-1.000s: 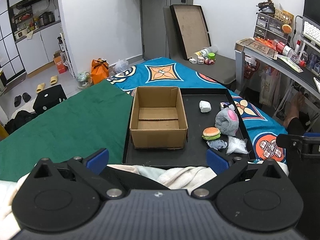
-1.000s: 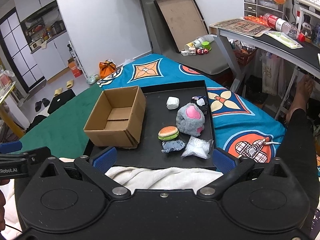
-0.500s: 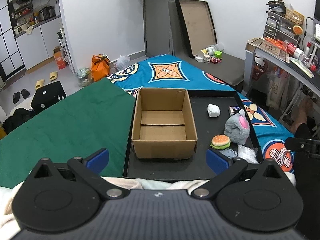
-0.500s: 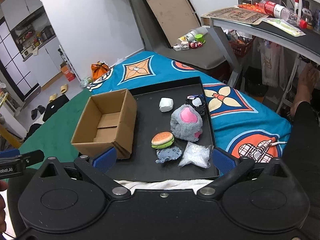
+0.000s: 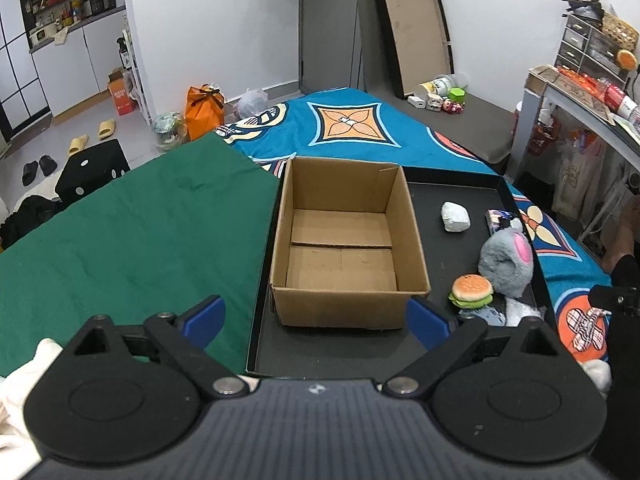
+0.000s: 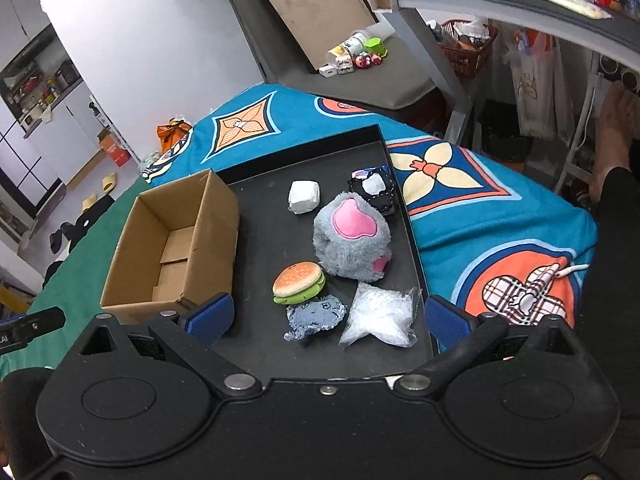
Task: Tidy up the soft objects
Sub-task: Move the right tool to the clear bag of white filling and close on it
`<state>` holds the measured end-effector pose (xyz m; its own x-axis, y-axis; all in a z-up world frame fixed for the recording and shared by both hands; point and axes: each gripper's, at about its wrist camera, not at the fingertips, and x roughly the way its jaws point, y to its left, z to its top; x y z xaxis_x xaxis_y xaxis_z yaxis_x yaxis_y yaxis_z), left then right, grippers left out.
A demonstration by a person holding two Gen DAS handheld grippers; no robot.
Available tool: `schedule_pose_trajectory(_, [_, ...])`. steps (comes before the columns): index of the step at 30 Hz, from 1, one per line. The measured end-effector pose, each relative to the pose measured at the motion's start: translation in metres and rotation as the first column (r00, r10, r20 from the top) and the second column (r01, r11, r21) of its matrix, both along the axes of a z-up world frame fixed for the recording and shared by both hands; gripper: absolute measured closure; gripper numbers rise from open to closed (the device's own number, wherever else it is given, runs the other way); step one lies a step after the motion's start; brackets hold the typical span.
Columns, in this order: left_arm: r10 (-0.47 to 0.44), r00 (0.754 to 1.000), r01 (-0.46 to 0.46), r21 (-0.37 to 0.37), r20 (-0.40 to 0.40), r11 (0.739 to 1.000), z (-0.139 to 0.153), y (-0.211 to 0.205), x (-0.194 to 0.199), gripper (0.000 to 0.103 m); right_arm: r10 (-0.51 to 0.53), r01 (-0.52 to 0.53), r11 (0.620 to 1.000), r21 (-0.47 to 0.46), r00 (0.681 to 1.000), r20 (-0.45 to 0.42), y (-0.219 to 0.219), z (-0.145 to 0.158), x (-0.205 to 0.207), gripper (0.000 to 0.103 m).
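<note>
An open, empty cardboard box [image 5: 340, 240] [image 6: 172, 248] stands on the left of a black tray [image 5: 440, 248] [image 6: 264, 240]. To its right lie a burger toy [image 6: 298, 282], a grey plush with a pink patch [image 6: 352, 236], a white lump [image 6: 304, 197], a grey fabric piece [image 6: 316, 316], a clear stuffed bag [image 6: 378, 314] and a small dark patterned item [image 6: 374, 188]. My left gripper [image 5: 316, 318] hovers short of the box's near wall, its jaws closing from wide with nothing held. My right gripper [image 6: 328, 320] hangs open over the tray's near edge, just short of the fabric piece and the bag.
The tray rests on a bed with a green cloth [image 5: 140, 240] on the left and a blue patterned cover [image 6: 460, 208] on the right. A white blanket [image 5: 24, 384] lies at the near edge. A desk [image 6: 500, 4] and a person's foot [image 6: 616, 120] are at the right.
Both grippers have come forward and down toward the tray, so the box and the toys look larger. The left jaws stand slightly narrower than before.
</note>
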<state>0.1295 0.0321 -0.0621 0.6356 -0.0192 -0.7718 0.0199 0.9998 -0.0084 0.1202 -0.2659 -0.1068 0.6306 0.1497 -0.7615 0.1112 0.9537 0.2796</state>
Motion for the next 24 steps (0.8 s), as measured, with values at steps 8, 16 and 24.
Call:
schedule_pose_trajectory(8, [0.025,0.999,-0.025,0.0,-0.027,1.0,-0.017,0.008,0.026,0.027,-0.023,0.024,0.999,0.03,0.999,-0.039,-0.006,-0.025,0.019,0.017])
schedule_pose_trajectory(16, [0.042,0.998,-0.041,0.016,-0.047,0.999,-0.034,0.012,0.048,0.039,-0.053,0.058,0.995,0.084,0.997,-0.055,-0.014,-0.054,0.029,0.026])
schedule_pose_trajectory(24, [0.037,0.996,-0.033,0.055,-0.077,0.998,-0.054,0.007,0.069,0.051,-0.086,0.092,0.989,0.118,0.995,-0.06,-0.025,-0.085,0.036,0.035])
